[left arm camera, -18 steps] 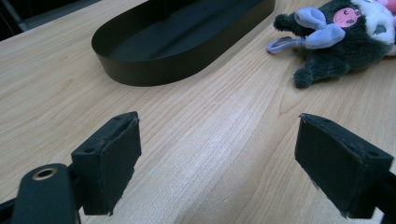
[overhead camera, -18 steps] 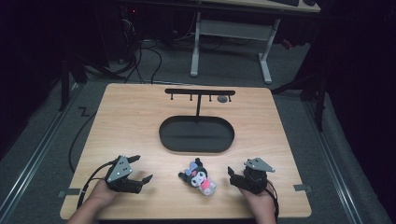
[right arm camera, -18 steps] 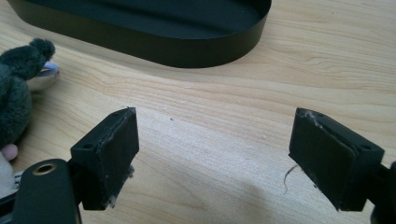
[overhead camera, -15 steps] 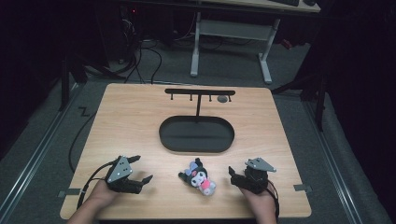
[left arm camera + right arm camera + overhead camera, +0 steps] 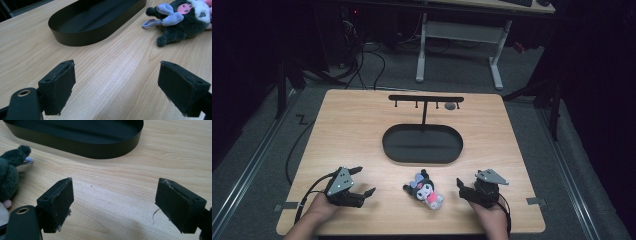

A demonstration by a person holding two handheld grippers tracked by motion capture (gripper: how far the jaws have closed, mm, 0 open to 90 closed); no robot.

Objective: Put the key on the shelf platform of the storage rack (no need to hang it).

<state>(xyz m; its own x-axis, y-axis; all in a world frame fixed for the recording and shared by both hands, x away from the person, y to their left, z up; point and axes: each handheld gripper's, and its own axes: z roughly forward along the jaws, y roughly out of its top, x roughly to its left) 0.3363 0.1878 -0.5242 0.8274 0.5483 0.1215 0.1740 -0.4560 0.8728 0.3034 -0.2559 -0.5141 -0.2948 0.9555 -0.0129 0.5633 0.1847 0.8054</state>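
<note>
high view: fuzzy plush toy on wood-grain table, between wide-spread left gripper and right gripper

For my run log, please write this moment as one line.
left gripper: open, empty | right gripper: open, empty | plush toy: lying on table between grippers, untouched | black tray: empty

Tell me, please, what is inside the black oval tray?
Nothing can be seen inside the black oval tray; its dark floor looks bare. The plush toy lies outside, on the table. The tray's near wall covers a strip of floor.
</note>
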